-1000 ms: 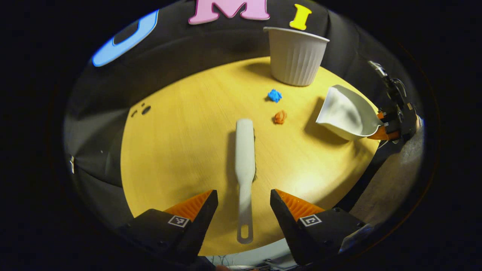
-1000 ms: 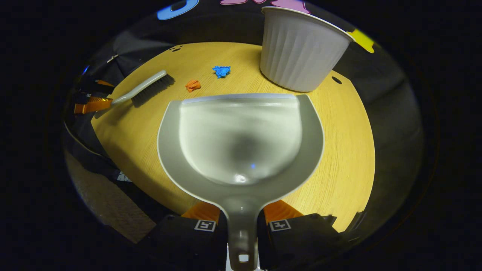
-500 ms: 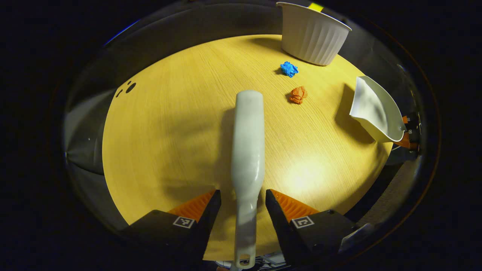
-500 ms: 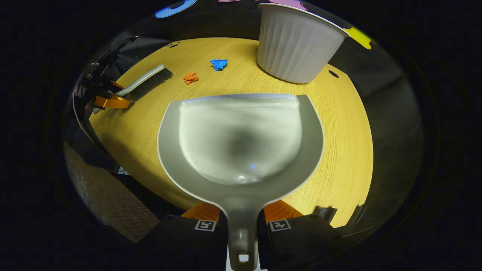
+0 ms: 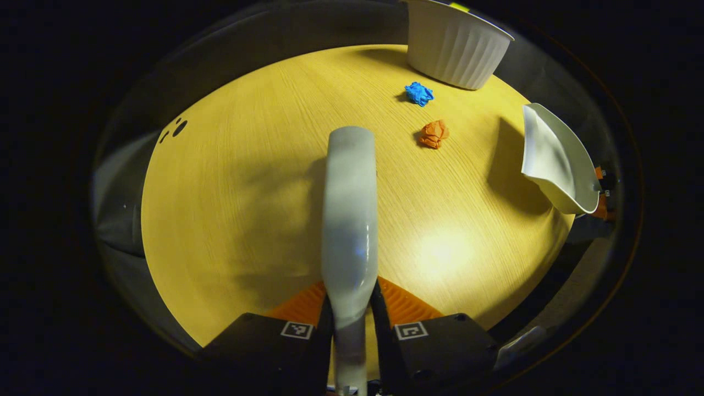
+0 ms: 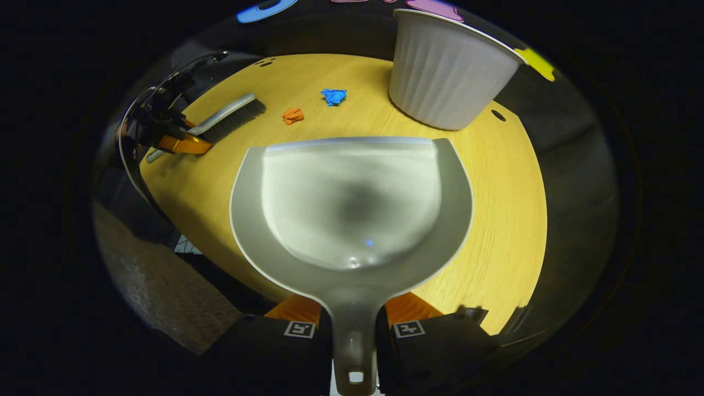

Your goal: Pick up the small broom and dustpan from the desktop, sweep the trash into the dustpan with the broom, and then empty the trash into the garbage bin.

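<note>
Left gripper view: left gripper [image 5: 352,322] clamps pale plastic broom [image 5: 350,209] | long axis points forward | orange paper wad [image 5: 433,133] ahead-right | right gripper [image 6: 353,330] grips grey dustpan [image 6: 352,214].

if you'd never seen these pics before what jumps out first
The big pale dustpan in the right gripper view, its handle clamped by the right gripper and its pan held over the yellow round table. Next, the broom running up the middle of the left gripper view, gripped by the left gripper. Then the orange wad and blue wad lying apart on the table before the white ribbed bin.
</note>
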Demonstrator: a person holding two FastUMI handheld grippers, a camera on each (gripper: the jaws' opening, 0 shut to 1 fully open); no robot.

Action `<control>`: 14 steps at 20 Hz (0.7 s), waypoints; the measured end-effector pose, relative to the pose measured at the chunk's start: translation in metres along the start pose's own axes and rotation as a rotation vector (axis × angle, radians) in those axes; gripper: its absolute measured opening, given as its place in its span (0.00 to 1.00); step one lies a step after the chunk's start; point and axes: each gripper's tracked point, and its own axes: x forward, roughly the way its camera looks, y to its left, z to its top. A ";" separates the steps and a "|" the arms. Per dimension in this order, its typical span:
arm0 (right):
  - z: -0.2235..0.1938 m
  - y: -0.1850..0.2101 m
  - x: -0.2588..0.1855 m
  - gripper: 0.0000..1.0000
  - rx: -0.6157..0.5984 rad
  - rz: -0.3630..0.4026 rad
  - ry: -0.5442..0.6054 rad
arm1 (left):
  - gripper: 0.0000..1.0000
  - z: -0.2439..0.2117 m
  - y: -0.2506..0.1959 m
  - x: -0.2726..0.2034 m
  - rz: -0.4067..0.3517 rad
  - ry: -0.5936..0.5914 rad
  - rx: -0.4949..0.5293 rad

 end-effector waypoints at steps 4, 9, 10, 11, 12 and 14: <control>0.014 0.010 -0.008 0.37 -0.090 0.036 0.057 | 0.29 0.009 0.007 -0.002 0.034 -0.003 0.047; 0.019 0.019 -0.004 0.39 -0.114 0.069 0.209 | 0.26 0.080 0.018 -0.009 0.100 -0.113 0.101; 0.020 0.019 -0.002 0.39 -0.109 0.073 0.221 | 0.26 0.093 0.020 -0.007 0.113 -0.121 0.106; 0.022 0.019 0.000 0.36 -0.107 0.076 0.228 | 0.27 0.106 0.023 -0.006 0.125 -0.129 0.116; 0.023 0.018 0.004 0.36 -0.110 0.077 0.230 | 0.26 0.116 0.022 -0.003 0.129 -0.133 0.124; 0.024 0.015 0.008 0.36 -0.107 0.070 0.243 | 0.27 0.133 0.018 0.004 0.122 -0.131 0.133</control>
